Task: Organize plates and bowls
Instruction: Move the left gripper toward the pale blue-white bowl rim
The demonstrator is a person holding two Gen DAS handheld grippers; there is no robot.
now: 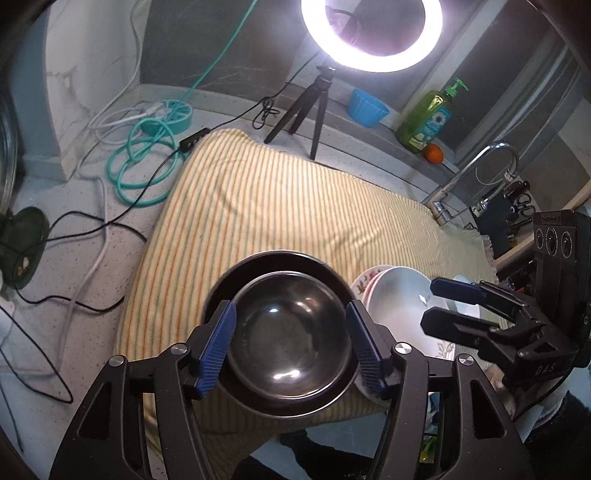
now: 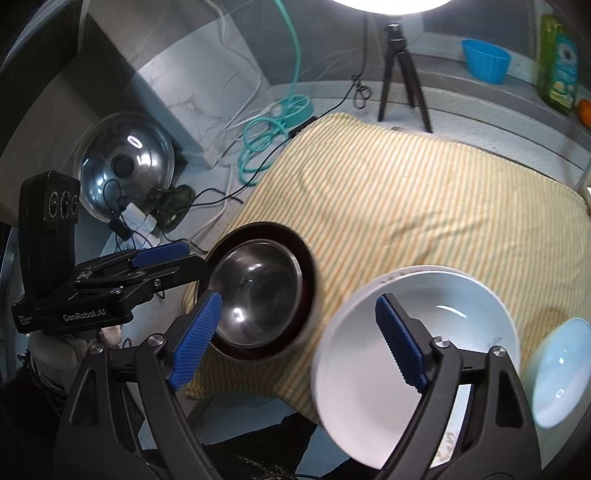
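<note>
Your left gripper stands spread wide over the steel bowl, one blue pad on each side of its rim, with small gaps showing, so it looks released rather than clamped. That steel bowl sits nested inside a dark bowl at the near edge of the striped yellow towel. From the right wrist view the same pair appears to the left, the steel bowl inside the dark bowl, with your left gripper reaching in from the left side.

Your right gripper is also spread apart. Its right finger hangs over the inside of the white bowl, while the left finger lies near the steel bowl's rim; nothing is pinched between them. The white bowl rests on a floral plate, just right of the dark bowl. In the left wrist view your right gripper hovers over the white bowl from the right.

A small pale blue bowl sits on the towel at the near right, just beside the white bowl.

Farther back you have a ring light on a tripod, a blue cup, a green soap bottle, an orange and a faucet. At the far left, a glass lid leans near a coil of teal cable.
</note>
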